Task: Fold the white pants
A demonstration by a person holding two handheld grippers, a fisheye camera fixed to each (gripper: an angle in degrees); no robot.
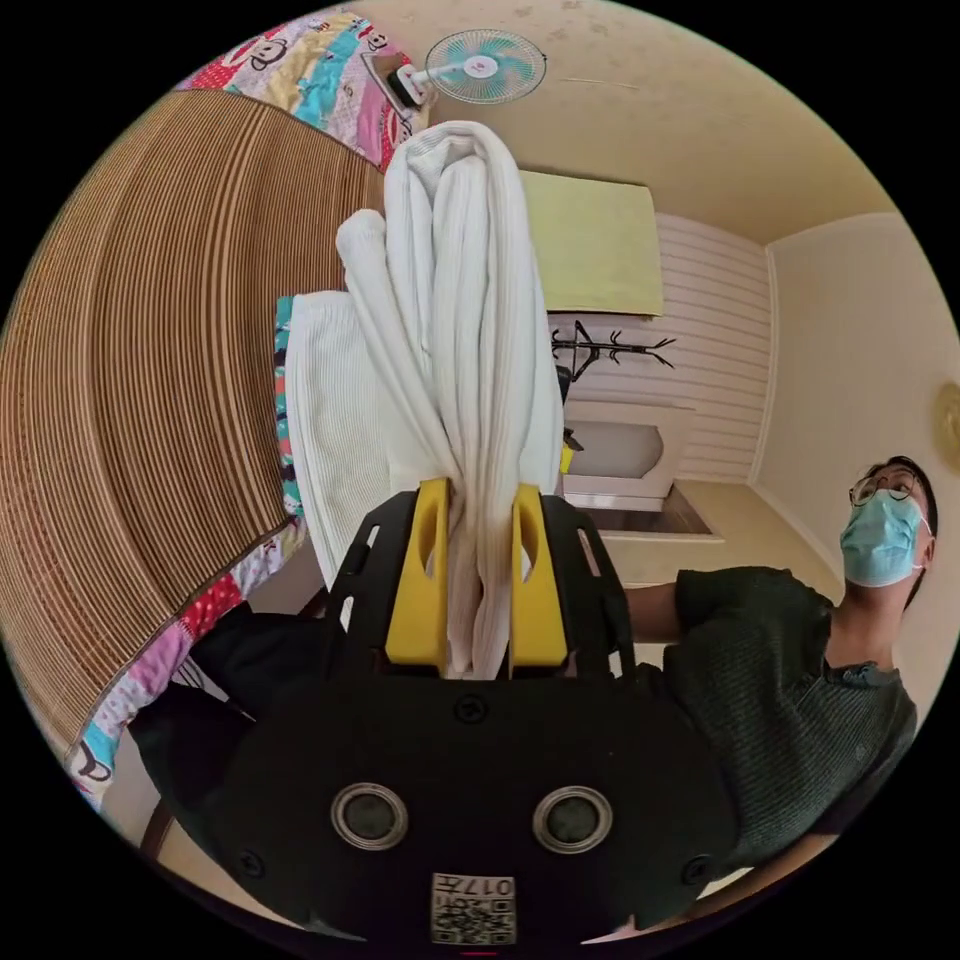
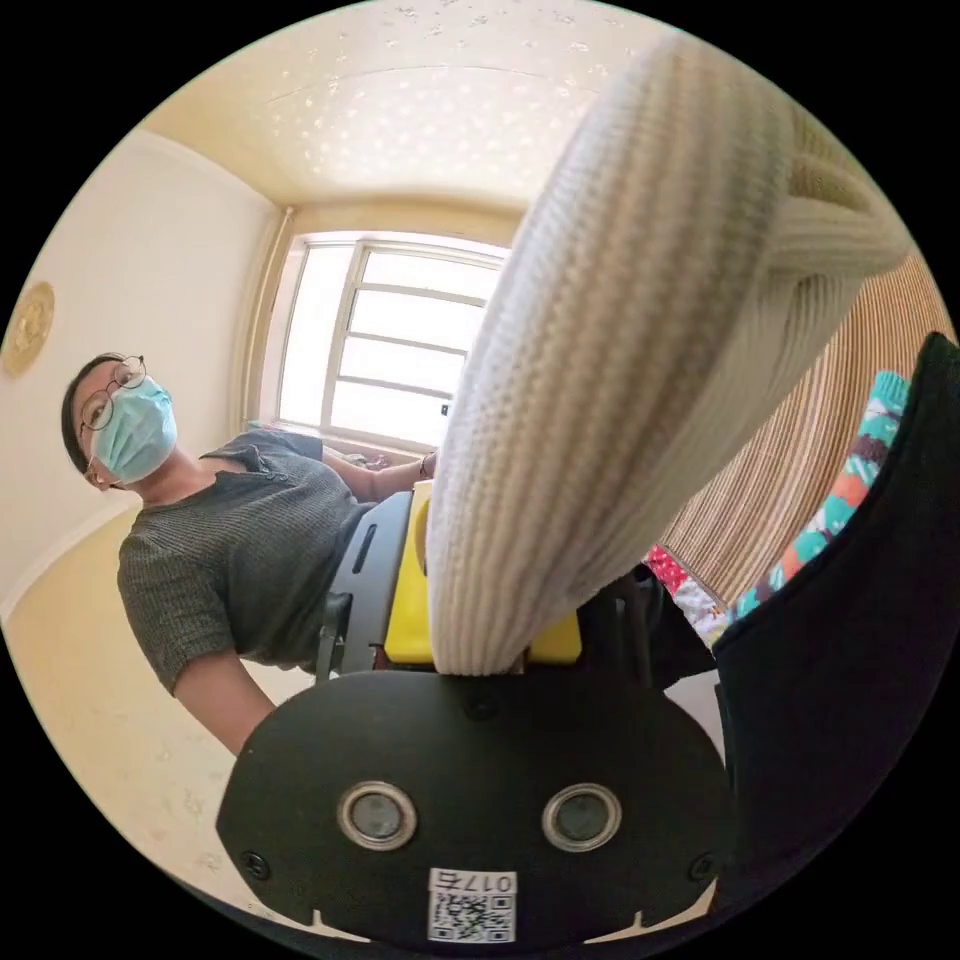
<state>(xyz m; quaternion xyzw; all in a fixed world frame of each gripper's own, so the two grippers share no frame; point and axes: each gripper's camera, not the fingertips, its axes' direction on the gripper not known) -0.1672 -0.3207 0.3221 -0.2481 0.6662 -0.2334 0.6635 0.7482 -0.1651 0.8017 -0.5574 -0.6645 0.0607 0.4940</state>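
Risk: the bunched white pants [image 1: 455,330] could slip loose or fold crooked, since thick gathered cloth gave uneven purchase.

Left gripper [image 1: 478,580]: jaws nearly closed, both pressed on a gathered bundle of the pants.

Right gripper [image 2: 480,600]: draped by the pants; jaw opening could not be told.

Beyond the pants: striped mat [image 1: 150,380], person [image 1: 800,660].

left gripper [image 1: 478,575] clamped, right gripper [image 2: 480,600] fingers hidden

Cream walls [image 2: 150,260], bright window [image 2: 390,340], wall fan [image 1: 485,66]
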